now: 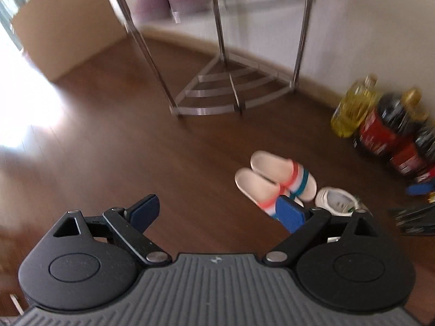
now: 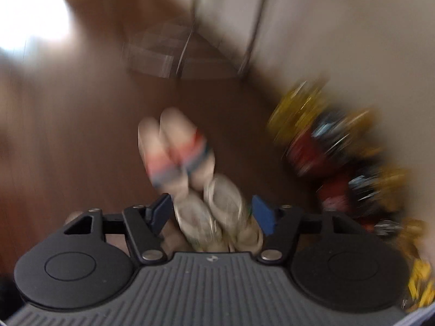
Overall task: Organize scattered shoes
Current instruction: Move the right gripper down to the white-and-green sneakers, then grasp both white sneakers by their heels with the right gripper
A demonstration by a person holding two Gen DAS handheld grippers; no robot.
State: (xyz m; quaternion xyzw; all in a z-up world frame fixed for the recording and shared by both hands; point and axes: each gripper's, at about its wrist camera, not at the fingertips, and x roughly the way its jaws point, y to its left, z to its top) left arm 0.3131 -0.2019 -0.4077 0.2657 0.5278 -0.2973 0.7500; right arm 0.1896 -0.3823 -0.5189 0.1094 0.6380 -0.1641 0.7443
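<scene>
Blur smears almost all of the right wrist view, so the bottles at 3 o'clock are only patches of yellow, red and black there. The left wrist view is sharper. In it the left gripper [image 1: 221,212] has its jaws wide apart with nothing between them, above the brown wood floor [image 1: 108,141]. One blue fingertip [image 1: 291,214] covers the end of a striped slide.

The two pink slides [image 1: 274,179] lie side by side, touching, at about 2 o'clock from that gripper. Just beside them, at 3 o'clock, a white sneaker [image 1: 337,197] is partly cut off by the gripper body.

In the right wrist view the right gripper [image 2: 213,212] is open, and a pair of white sneakers [image 2: 214,212] sits between its jaws. I cannot tell if the pads touch them.

A metal corner rack [image 1: 220,95] stands at 12 o'clock. The bottles [image 1: 380,125] have red labels, but the words are too fuzzy to read. A cardboard box [image 1: 68,32] is at 10 o'clock.
</scene>
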